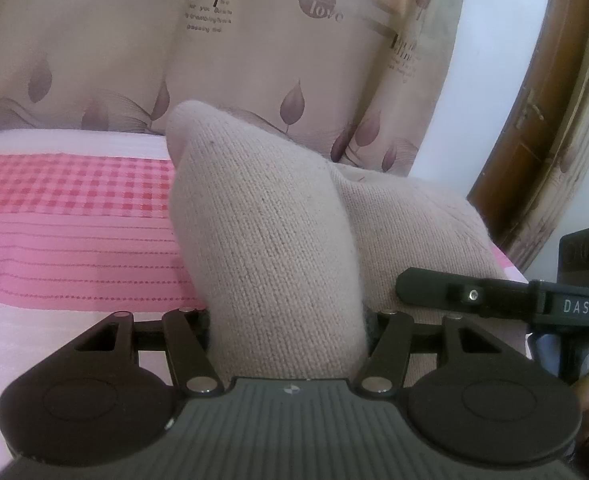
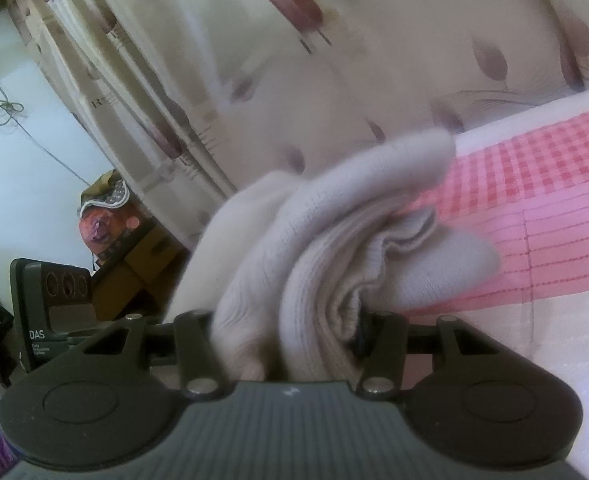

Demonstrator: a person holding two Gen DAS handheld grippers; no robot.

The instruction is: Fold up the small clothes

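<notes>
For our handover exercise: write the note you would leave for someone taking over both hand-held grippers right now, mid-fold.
Left hand-held gripper: shut on the beige knitted garment, which stands up in a peak between its fingers.
Right hand-held gripper: shut on the same garment, gripping a bunched, ribbed part.
Garment: lifted above the pink checked bedspread, in front of the leaf-print curtain.
Done: both ends gripped and raised.
Left: no neat fold visible yet; bring the ends together, lay it flat on the bed and release.
</notes>
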